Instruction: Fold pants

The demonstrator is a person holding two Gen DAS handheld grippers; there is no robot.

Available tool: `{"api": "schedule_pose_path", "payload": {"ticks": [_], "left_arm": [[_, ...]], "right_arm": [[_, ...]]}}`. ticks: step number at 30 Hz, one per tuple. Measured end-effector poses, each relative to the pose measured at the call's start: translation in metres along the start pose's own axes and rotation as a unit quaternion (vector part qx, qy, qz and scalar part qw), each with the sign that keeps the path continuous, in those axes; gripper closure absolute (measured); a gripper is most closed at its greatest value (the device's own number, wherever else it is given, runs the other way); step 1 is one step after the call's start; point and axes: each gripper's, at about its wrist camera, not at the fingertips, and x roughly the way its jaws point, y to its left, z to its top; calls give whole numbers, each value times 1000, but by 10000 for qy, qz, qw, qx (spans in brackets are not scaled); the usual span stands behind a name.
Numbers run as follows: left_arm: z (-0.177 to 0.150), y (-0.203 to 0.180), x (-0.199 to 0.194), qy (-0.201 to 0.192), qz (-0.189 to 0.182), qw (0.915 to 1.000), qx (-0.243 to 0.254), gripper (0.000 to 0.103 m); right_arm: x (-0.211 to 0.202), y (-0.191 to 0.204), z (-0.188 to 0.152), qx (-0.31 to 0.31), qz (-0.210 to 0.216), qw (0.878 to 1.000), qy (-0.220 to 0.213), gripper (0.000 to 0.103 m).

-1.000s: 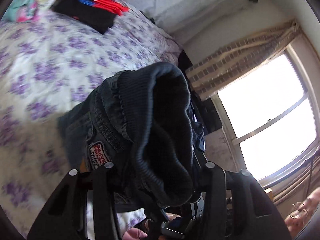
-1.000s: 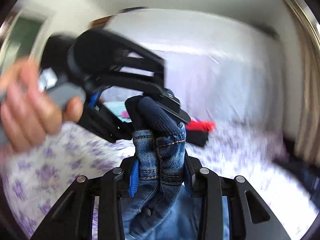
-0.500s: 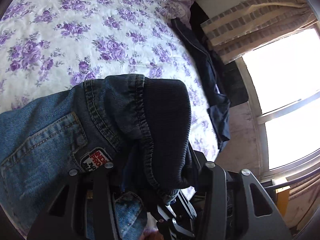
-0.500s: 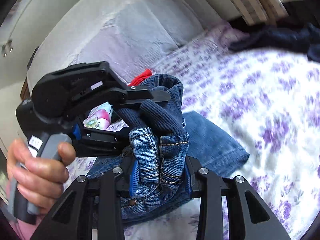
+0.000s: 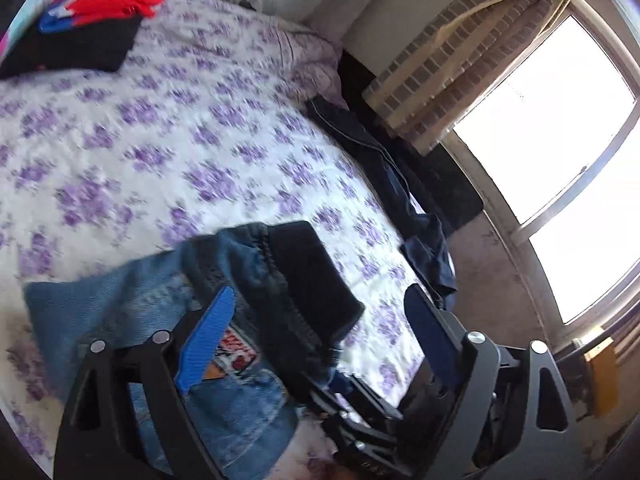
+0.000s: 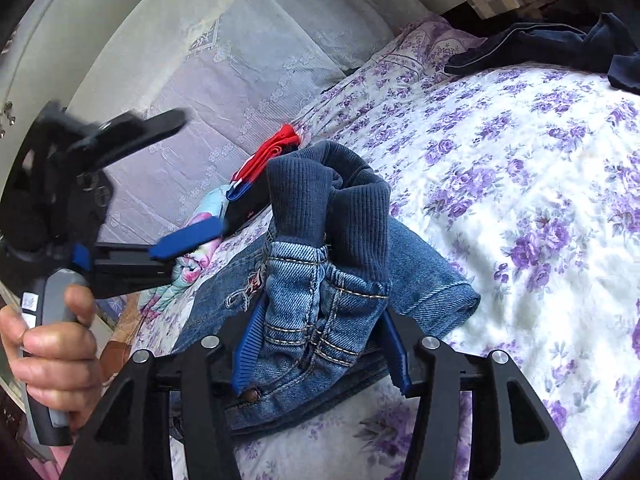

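Small blue jeans with a dark ribbed waistband lie partly on the flowered bed. My right gripper is shut on the denim just under the waistband and holds that end up. My left gripper is open, its jaws spread wide, with the waistband loose between and just beyond them. It also shows in the right wrist view, open, held in a hand to the left of the jeans. The jeans' patch shows by the left finger.
The bed has a white sheet with purple flowers. Folded red, blue and black clothes lie at the head end by the pillows. Dark clothing lies along the bed's window side. A window is to the right.
My left gripper has let go of the waistband and opened wide, drawing back a little. The right gripper still holds the jeans.
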Motion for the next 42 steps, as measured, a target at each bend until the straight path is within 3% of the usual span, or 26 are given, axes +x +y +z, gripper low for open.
{"api": "schedule_pose_path", "payload": {"ticks": [9,14,24,30,33,37,40,42], "left_arm": [[-38,56,-41,-405,1222,9916,-150,17],[-61,78,-43,-324,1465,9883,-261,17],[-86,90,-31,-360,1578,9863,-318,16],[-95,95,-29,-386,1446,9878,-425,15],[-99,99,-28,-363,1368,9887,-486,14],[-105,103,-25,-308,1254,9904,-486,10],[-101,106,-35,-285,1114,9920,-512,10],[-93,105,-51,-497,1231,9904,-382,10]], "right_arm": [[-1,10,1,-108,-268,9996,58,48],[-2,14,1,-166,-364,9992,87,48],[-23,10,20,-361,-795,9959,-232,38],[1,8,37,-361,-755,9965,13,37],[8,-7,37,-272,-919,9954,40,45],[12,-31,26,130,-802,9964,222,41],[-4,-14,30,-80,-823,9965,144,41],[-18,9,29,-462,-708,9964,-47,41]]}}
